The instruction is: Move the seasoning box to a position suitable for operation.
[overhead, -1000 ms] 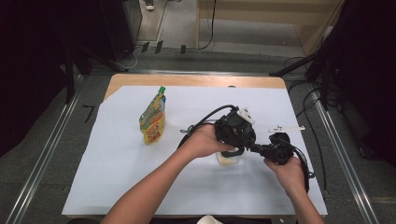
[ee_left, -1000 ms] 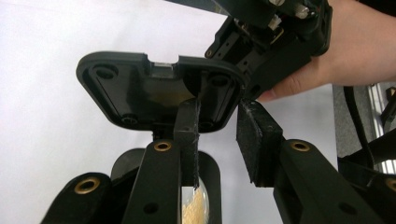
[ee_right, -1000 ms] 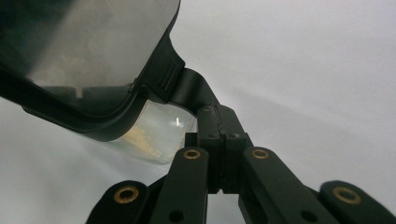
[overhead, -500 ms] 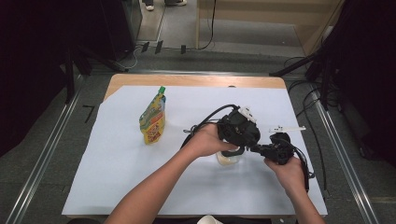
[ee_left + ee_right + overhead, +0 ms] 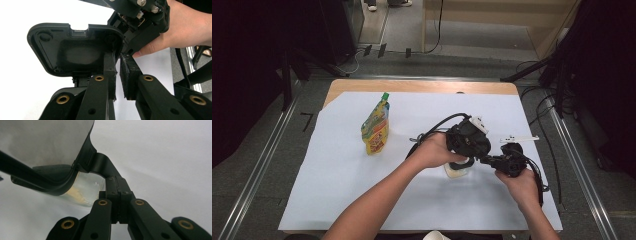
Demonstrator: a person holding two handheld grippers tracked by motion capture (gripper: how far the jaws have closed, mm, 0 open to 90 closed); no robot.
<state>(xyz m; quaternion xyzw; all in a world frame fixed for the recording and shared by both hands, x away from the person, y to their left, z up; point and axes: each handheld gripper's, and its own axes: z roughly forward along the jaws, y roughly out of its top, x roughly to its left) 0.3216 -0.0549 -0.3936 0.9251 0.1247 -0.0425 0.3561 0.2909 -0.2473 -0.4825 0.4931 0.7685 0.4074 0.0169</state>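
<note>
A small clear container (image 5: 454, 172) with a hinged black lid sits on the white sheet between my two grippers. In the left gripper view the lid (image 5: 75, 50) stands flipped up, its inside facing me. My left gripper (image 5: 117, 75) has its jaws almost together at the container's rim, below the lid's corner, with a thin slit between the pads. From above, the left gripper (image 5: 462, 161) sits over the container. My right gripper (image 5: 117, 192) is shut on the lid's black tab (image 5: 105, 167), above the container (image 5: 85, 192), which holds yellowish crumbs. It reaches in from the right (image 5: 482, 160).
A yellow drink pouch (image 5: 376, 131) with a green cap lies left of centre on the white sheet (image 5: 337, 175). A thin white strip (image 5: 518, 138) lies just behind the right hand. A white round object (image 5: 434, 235) shows at the near table edge. Cables trail right.
</note>
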